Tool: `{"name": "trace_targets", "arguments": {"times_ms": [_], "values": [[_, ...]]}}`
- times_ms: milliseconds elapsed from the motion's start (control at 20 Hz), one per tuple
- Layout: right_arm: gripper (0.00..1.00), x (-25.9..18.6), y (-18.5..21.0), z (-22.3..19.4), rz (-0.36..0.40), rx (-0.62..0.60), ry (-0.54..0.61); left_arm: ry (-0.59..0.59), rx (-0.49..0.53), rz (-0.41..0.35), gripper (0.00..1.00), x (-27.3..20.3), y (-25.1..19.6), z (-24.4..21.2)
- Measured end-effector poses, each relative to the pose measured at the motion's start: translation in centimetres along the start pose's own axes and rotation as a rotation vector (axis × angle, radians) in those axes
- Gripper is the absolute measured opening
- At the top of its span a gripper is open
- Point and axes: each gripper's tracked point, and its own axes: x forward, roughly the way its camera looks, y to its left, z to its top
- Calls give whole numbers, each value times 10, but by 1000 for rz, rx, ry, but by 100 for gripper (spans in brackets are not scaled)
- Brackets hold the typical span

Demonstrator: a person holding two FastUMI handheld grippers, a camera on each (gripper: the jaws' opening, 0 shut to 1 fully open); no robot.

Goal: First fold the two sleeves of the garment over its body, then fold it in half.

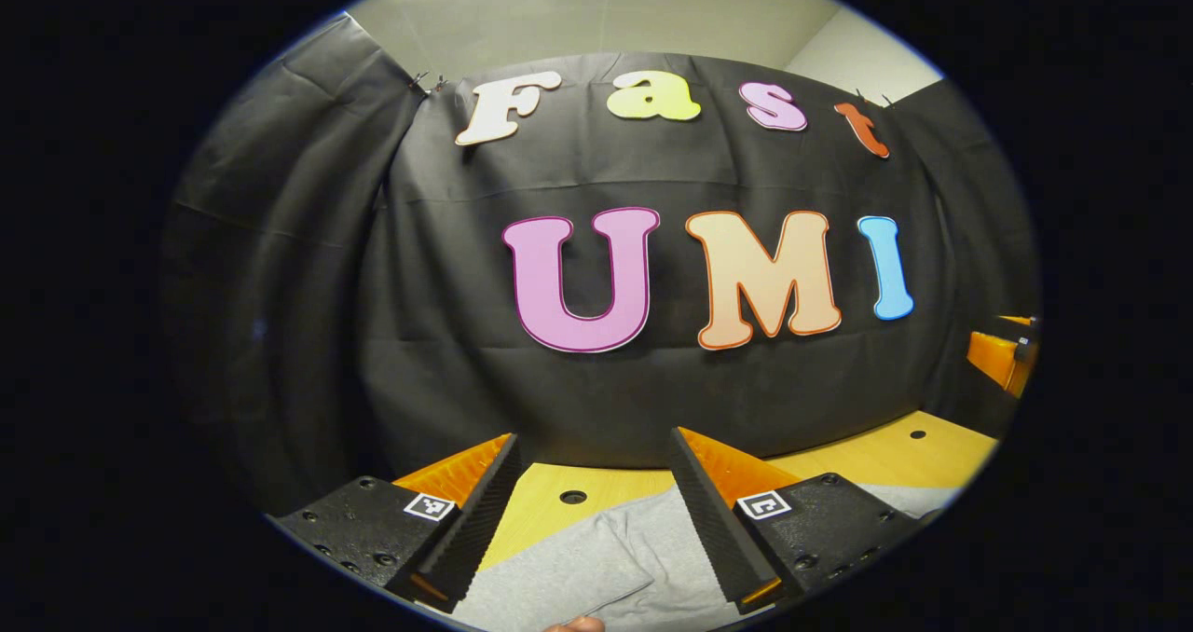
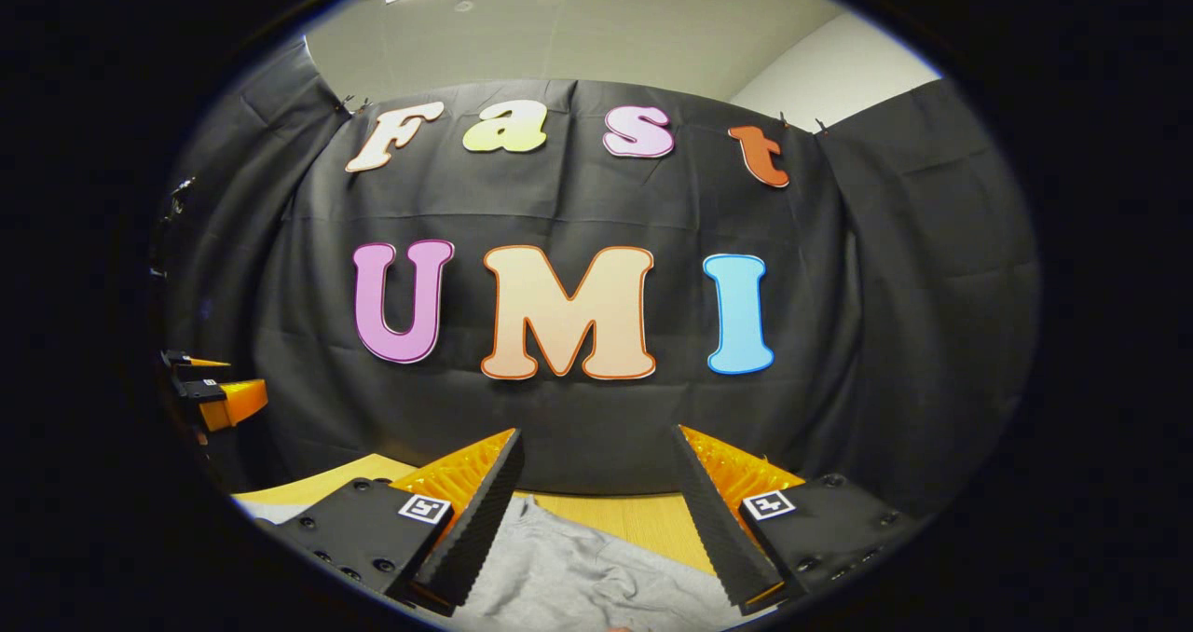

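Now | L gripper (image 1: pixel 596 497): jaws wide, nothing held, above near part of grey garment (image 1: pixel 596 567) | garment lies flat on wooden table (image 1: pixel 895 450), a folded edge near centre | R gripper (image 2: pixel 596 501): jaws wide, nothing held, over rumpled grey cloth (image 2: pixel 578 576) | other gripper seen far left in right gripper view, far right in left gripper view.

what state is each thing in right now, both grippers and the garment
left gripper: open, fingers spread wide, nothing between them, held above the garment
right gripper: open, fingers spread wide, nothing between them, held above the garment
grey garment: lying on the table, one layer lapped over another with a straight edge showing in the left gripper view, rumpled in the right gripper view
wooden table: partly covered by the garment
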Motion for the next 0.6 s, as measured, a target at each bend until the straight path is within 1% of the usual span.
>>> {"name": "trace_targets", "arguments": {"times_ms": [350, 500, 600], "values": [[98, 6, -1, 1, 8, 4, 5, -12, 5, -11, 93, 7, -3, 2], [96, 10, -16, 4, 0, -34, -8, -19, 1, -21, 94, 8, -6, 4], [100, 13, -36, 2, -25, -60, 1, -20, -4, -29, 94, 10, -10, 2]]}}
